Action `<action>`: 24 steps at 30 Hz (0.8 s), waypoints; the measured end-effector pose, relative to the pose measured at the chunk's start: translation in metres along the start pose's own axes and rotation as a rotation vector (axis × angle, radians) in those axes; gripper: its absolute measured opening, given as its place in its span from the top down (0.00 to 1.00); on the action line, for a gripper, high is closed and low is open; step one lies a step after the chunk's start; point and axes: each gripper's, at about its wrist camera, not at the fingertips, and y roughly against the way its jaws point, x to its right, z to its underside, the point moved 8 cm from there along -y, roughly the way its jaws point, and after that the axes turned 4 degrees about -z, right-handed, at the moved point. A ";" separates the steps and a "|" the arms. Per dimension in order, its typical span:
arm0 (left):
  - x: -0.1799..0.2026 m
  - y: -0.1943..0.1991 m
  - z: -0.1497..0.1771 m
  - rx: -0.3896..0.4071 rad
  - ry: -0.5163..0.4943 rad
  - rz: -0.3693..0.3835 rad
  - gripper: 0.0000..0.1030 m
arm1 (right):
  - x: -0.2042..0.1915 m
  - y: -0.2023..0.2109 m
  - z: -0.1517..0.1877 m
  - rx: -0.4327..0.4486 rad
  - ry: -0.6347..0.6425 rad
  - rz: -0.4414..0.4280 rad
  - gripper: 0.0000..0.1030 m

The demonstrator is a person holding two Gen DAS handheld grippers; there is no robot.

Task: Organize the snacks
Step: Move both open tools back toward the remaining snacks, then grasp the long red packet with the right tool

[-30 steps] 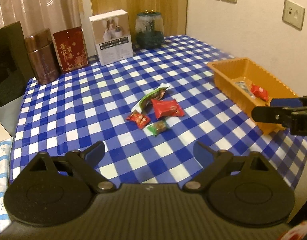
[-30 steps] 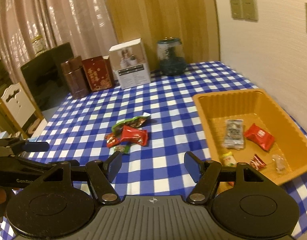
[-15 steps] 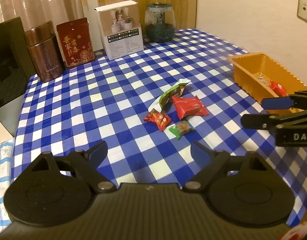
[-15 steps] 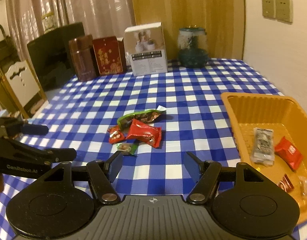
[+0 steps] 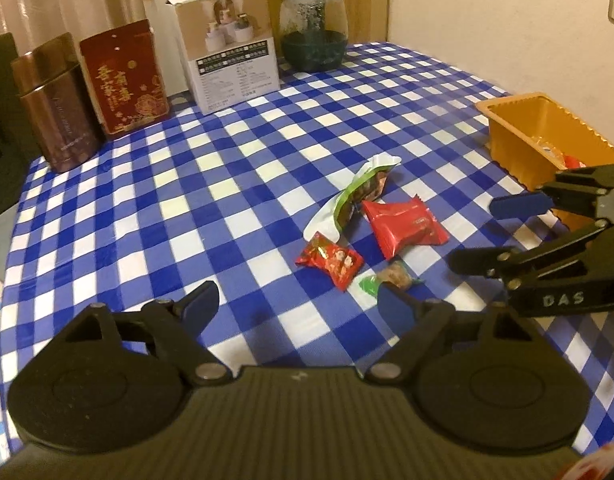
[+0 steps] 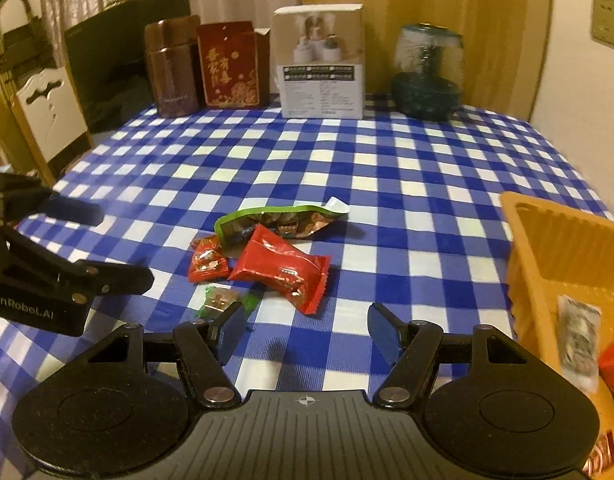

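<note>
Closing in on the snack pile from both sides now, and nothing is held yet: the left gripper (image 5: 297, 306) has its jaws spread and narrowing with only tabletop (image 5: 235, 184) between them, the right gripper (image 6: 307, 330) sits with jaws spread and empty too. The loose snacks lie bunched mid-tabletop: a green pouch (image 6: 279, 222) farthest, a big red pack (image 6: 285, 270) leaning against it, a small red pack (image 5: 331, 260) to its left, and a little green candy (image 5: 389, 278) nearest, right by the left gripper's right finger. They touch and overlap, so the smart play is one piece at a time from the edge of the heap: I'd judge the candy or the small red pack the easy first pick, jaws straddling the wrapper's short side and coming low enough to catch the body, not just a crinkly tail. The two grippers are near each other here, so one should hang back. Over on the right stands the orange tray (image 6: 547, 240), already holding a clear-wrapped grey pack (image 6: 577, 330) and something red (image 6: 613, 362) beside it; anything deeper in there is cut off from view.
</note>
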 end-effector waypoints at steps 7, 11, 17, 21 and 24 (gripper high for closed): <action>0.000 -0.020 0.000 -0.016 -0.075 0.042 0.22 | -0.006 -0.024 -0.010 -0.009 0.110 0.002 0.34; -0.002 -0.024 -0.001 -0.019 -0.095 0.050 0.24 | -0.009 -0.036 -0.015 -0.008 0.153 -0.016 0.34; -0.005 -0.022 -0.003 -0.002 -0.083 0.055 0.24 | -0.009 -0.051 -0.019 -0.007 0.191 -0.025 0.38; -0.004 -0.023 -0.003 -0.004 -0.073 0.058 0.24 | -0.010 -0.058 -0.023 -0.007 0.195 -0.052 0.52; -0.002 -0.024 -0.002 -0.009 -0.065 0.064 0.24 | -0.009 -0.059 -0.025 -0.004 0.182 -0.063 0.57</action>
